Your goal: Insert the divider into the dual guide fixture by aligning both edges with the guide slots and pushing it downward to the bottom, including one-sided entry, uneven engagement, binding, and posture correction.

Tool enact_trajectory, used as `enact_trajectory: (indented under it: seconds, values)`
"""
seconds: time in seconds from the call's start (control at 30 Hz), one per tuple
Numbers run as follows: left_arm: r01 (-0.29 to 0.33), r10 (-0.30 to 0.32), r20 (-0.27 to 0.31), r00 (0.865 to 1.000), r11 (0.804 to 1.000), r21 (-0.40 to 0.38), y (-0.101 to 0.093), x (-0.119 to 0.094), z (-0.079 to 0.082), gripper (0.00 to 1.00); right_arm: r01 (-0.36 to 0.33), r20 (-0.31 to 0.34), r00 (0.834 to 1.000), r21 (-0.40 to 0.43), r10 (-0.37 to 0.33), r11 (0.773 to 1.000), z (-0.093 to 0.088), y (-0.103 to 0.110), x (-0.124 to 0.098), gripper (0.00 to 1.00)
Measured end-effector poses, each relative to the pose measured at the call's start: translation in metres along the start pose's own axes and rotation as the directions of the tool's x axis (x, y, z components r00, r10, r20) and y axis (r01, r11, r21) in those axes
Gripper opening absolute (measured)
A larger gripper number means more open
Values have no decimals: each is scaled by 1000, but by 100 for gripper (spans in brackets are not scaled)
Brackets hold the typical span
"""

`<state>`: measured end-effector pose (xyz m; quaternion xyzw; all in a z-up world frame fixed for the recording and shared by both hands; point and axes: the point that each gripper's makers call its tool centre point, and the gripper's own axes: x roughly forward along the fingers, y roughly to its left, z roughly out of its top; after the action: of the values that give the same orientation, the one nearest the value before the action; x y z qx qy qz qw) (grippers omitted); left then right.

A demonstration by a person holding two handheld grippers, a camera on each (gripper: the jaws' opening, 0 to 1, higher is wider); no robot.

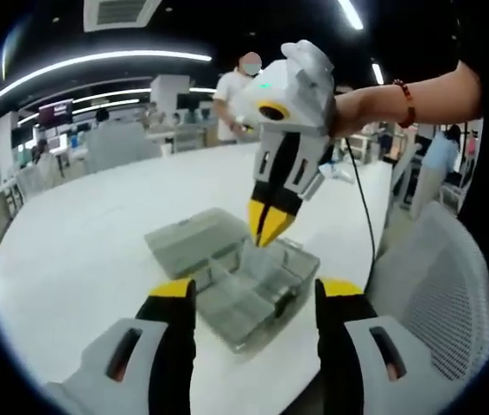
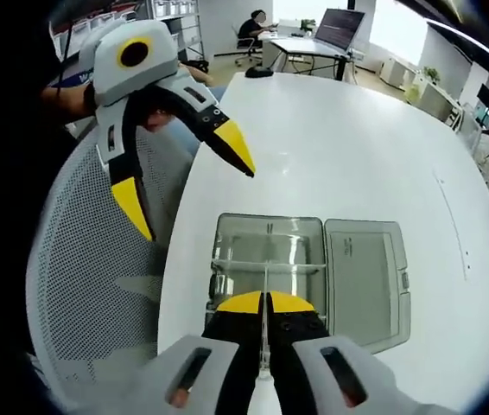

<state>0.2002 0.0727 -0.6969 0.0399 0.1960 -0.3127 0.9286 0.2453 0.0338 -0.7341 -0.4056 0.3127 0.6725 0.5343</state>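
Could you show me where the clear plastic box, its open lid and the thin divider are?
clear plastic box [image 2: 227, 251]: right gripper view, left wall.
open lid [image 2: 361, 281]: right gripper view, middle of panel.
divider [image 2: 266, 298]: right gripper view, thin edge above the shut jaws.

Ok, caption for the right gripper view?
Right tool pinches a thin divider above the open clear box; left tool hangs open beside it.

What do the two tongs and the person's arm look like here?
Both the left tongs and the right tongs have pale grey bodies, black jaws and yellow tips. In the left gripper view, a black cable trails from the right tongs, and the wrist wears a red bead bracelet.
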Motion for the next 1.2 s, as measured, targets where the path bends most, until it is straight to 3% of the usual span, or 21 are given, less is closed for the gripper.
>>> enact_trajectory:
  seconds: [1.2]
  values:
    - [-7, 6, -24, 1000, 1000, -19, 2, 2, -6, 55, 16, -85, 996, 24, -14, 1000, -12, -3, 31, 0]
